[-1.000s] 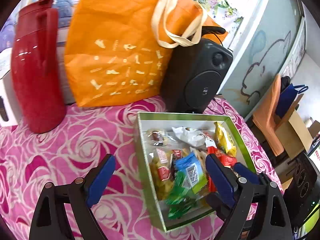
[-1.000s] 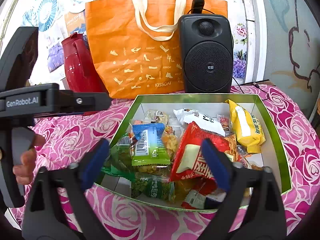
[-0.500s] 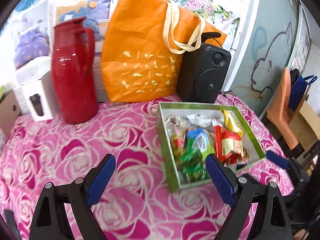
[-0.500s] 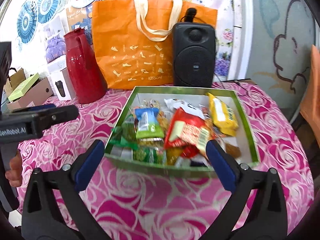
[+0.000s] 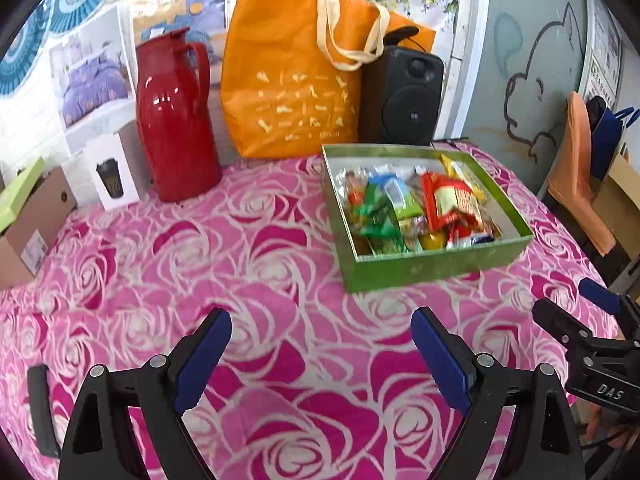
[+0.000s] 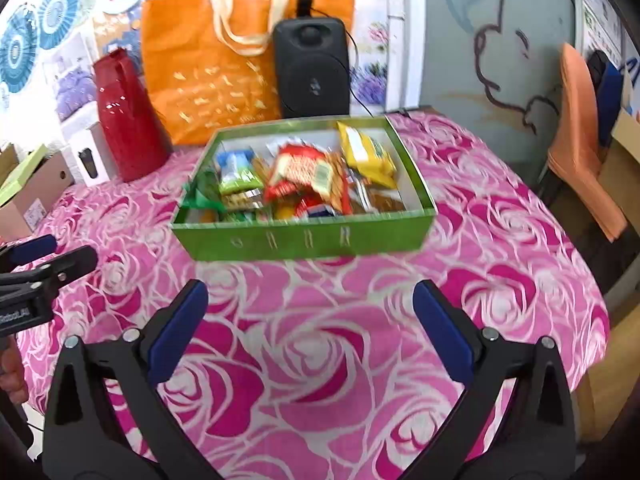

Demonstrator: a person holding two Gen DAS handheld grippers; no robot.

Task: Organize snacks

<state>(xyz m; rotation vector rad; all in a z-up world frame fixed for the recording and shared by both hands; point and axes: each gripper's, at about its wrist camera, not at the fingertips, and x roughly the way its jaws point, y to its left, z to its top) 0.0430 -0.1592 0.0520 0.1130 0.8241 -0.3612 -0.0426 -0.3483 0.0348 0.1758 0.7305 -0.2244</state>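
Currently, the scene is set out as follows.

Left gripper point(image 5: 321, 356): its blue-padded fingers point(image 5: 203, 356) are held spread wide, with nothing between them, above the rose-patterned cloth of the counter point(image 5: 256, 264).

Right gripper point(image 6: 310, 326): its fingers point(image 6: 442, 330) are likewise spread apart and empty, held above the cloth, short of the box.

Green box point(image 6: 304, 240): it is set on the counter toward the far side, open at the top, and is seen beyond both grippers and well apart from them.

Snacks point(image 6: 304, 176): packets are piled inside the box, among them a red packet point(image 5: 450, 200), a yellow packet point(image 6: 366, 154) by the far right corner, and a blue-and-green packet point(image 6: 238, 172) to the left.

Behind the box: a red jug point(image 5: 176, 120), an orange tote bag point(image 5: 296, 76) and a black speaker point(image 5: 408, 96) are lined up along the back.

White carton point(image 5: 112, 172): it is stood just beside the jug, on its left.
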